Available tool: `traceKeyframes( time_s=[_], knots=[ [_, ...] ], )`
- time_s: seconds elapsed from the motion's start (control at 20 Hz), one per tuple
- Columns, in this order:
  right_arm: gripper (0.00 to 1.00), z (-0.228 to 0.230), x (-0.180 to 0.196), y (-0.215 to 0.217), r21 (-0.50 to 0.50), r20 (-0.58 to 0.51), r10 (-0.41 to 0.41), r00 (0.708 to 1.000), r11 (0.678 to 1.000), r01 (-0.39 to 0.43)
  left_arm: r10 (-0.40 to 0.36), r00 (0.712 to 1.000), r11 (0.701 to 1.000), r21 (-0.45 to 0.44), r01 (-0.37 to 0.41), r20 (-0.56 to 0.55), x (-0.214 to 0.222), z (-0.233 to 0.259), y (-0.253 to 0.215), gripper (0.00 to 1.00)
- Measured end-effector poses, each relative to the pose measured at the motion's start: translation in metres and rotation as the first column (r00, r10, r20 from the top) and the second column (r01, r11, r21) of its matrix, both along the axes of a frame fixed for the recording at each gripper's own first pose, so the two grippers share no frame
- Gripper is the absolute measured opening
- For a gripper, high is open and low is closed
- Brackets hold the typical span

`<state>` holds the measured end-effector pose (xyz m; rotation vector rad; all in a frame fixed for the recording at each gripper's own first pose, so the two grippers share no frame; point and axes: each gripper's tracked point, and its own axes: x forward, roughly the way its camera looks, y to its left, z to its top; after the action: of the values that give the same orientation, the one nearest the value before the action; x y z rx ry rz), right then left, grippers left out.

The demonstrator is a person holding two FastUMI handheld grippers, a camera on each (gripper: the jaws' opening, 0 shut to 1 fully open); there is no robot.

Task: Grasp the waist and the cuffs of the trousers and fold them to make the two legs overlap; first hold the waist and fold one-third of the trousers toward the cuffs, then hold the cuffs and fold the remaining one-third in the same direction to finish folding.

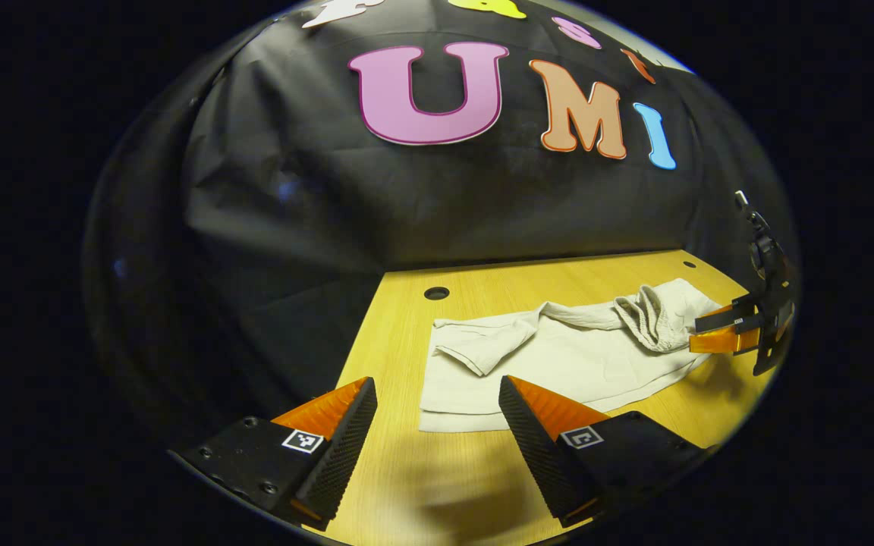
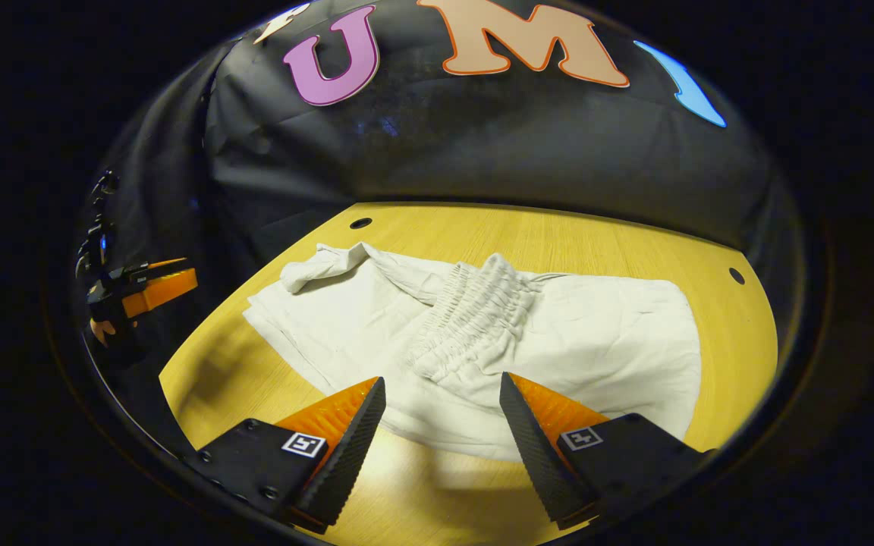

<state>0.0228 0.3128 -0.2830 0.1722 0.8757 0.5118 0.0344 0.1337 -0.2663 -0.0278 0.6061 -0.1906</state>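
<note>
Pale cream trousers [image 1: 558, 360] lie flat on the wooden table [image 1: 407, 470], the gathered elastic waist [image 2: 475, 315] folded over onto the legs and a rumpled cuff end [image 2: 323, 265] at the far left in the right gripper view. My left gripper [image 1: 437, 425] hovers open over the table just short of the trousers' near edge, nothing between its fingers. My right gripper [image 2: 441, 428] stands open above the cloth's near edge, below the waistband, holding nothing. In the left gripper view, the right gripper [image 1: 725, 334] shows at the trousers' right end; the left gripper [image 2: 141, 292] appears at far left in the right gripper view.
The wooden table has round holes [image 1: 436, 293] near its back edge [image 2: 737, 276]. The black cloth wall [image 2: 482, 144] rises right behind the table. Bare wood lies in front of the trousers near both grippers.
</note>
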Motion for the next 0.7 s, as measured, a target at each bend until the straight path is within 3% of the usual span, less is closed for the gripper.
traceKeyframes(
  time_s=[0.1, 0.15, 0.45, 0.7],
  knots=[
    [0.91, 0.009, -0.005, -0.014, -0.005, 0.001, -0.034, 0.999, 0.999, 0.034, 0.008, 1.0, 0.999, -0.04, -0.009, -0.027, 0.009, -0.016, -0.004, 0.96],
    [0.96, 0.015, -0.008, -0.023, -0.008, 0.001, -0.054, 0.999, 0.999, 0.054, 0.014, 0.999, 0.998, -0.053, -0.016, -0.04, 0.014, -0.024, -0.004, 0.97],
    [0.96, 0.033, -0.022, -0.062, -0.052, 0.015, -0.138, 0.99, 0.989, 0.139, 0.034, 0.987, 0.994, -0.099, -0.05, -0.157, 0.032, -0.079, -0.005, 0.96],
    [0.96, 0.036, -0.032, -0.085, -0.089, 0.018, -0.156, 0.988, 0.984, 0.157, 0.019, 0.971, 0.992, -0.115, -0.047, -0.239, 0.032, -0.106, -0.02, 0.96]
  ],
)
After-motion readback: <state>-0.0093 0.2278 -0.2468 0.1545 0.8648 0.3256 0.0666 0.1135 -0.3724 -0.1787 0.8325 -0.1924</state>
